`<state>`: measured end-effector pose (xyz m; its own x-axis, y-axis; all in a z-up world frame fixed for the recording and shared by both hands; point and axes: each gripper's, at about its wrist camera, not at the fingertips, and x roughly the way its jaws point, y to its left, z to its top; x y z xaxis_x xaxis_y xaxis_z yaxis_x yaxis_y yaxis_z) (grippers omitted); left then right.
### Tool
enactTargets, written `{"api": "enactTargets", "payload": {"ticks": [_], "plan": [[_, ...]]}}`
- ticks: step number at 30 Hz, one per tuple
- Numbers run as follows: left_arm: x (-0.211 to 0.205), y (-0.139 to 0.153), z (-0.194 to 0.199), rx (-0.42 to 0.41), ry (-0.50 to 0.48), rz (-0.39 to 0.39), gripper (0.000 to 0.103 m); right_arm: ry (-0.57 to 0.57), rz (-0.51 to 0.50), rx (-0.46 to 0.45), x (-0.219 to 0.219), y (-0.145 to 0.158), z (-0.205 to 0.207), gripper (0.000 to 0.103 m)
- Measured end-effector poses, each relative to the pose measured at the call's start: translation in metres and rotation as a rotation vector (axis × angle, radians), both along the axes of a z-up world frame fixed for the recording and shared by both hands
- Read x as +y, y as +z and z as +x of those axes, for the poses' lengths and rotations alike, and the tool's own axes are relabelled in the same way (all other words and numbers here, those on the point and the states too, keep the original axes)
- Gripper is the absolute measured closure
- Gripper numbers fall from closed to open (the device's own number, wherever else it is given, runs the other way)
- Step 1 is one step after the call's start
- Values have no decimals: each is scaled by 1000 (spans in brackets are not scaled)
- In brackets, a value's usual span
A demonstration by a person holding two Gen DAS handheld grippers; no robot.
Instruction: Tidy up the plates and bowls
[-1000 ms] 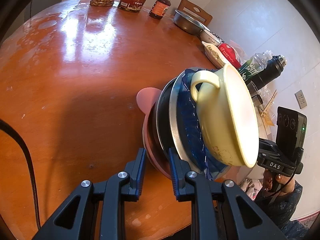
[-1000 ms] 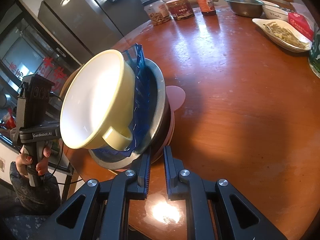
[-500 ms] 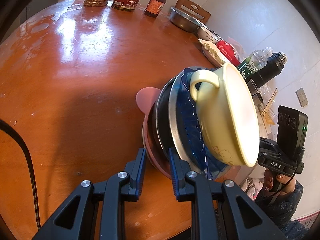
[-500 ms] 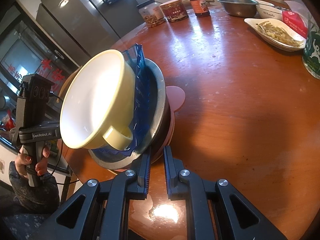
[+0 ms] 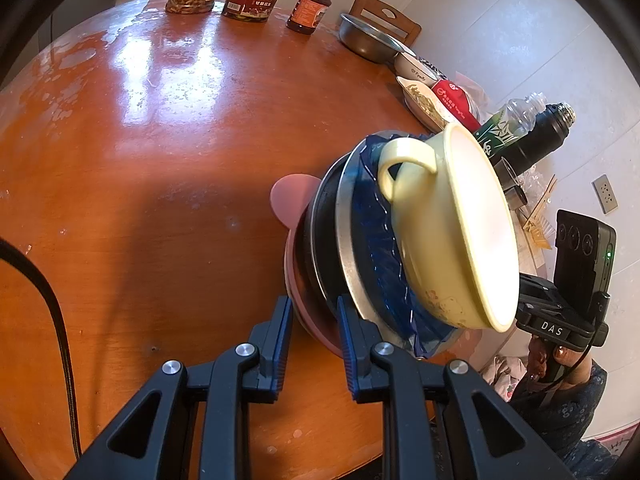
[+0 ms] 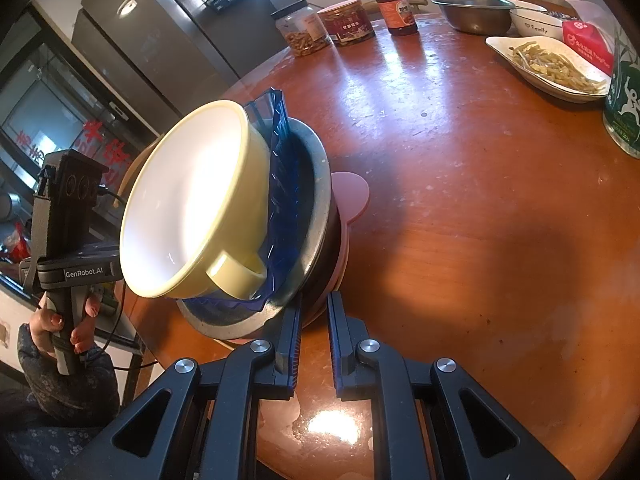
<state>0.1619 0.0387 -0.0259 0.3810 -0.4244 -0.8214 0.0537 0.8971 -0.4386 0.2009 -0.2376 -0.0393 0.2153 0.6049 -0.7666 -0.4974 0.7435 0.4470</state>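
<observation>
A stack of dishes hangs between my two grippers, over the near part of the round wooden table (image 5: pixel 168 128). From the bottom it holds a pink eared plate (image 5: pixel 292 196) (image 6: pixel 352 196), a dark bowl (image 5: pixel 320 232), a steel plate (image 5: pixel 347 216) (image 6: pixel 318 184), a blue glass dish (image 5: pixel 380 248) (image 6: pixel 284 184) and a yellow handled bowl (image 5: pixel 452 232) (image 6: pixel 192 208). My left gripper (image 5: pixel 314 320) is shut on the stack's lower rim at one side. My right gripper (image 6: pixel 314 320) is shut on the opposite rim. Each view shows the other gripper's body in a hand.
At the table's far edge stand two jars (image 6: pixel 304 32), a sauce bottle (image 6: pixel 396 8), a steel bowl (image 6: pixel 472 14), a white bowl (image 6: pixel 536 24) and a white dish of food (image 6: pixel 552 68). A red tissue pack (image 6: pixel 588 44), a green bottle (image 5: pixel 500 136) and a black flask (image 5: pixel 540 136) stand beside them.
Both grips and the stack look the same. The table behind drifts only slightly in the views.
</observation>
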Motion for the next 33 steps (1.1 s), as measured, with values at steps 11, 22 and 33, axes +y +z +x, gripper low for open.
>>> {"api": "enactTargets", "payload": {"ticks": [11, 22, 33], "plan": [[3, -2, 1, -2, 5, -26, 80, -11, -5, -4, 1, 1, 1, 89], [19, 10, -13, -66, 60, -53, 78, -88, -25, -50, -14, 12, -5, 81], [22, 53, -29, -186, 66, -79, 58, -81, 19, -152, -19, 45, -27, 68]]}}
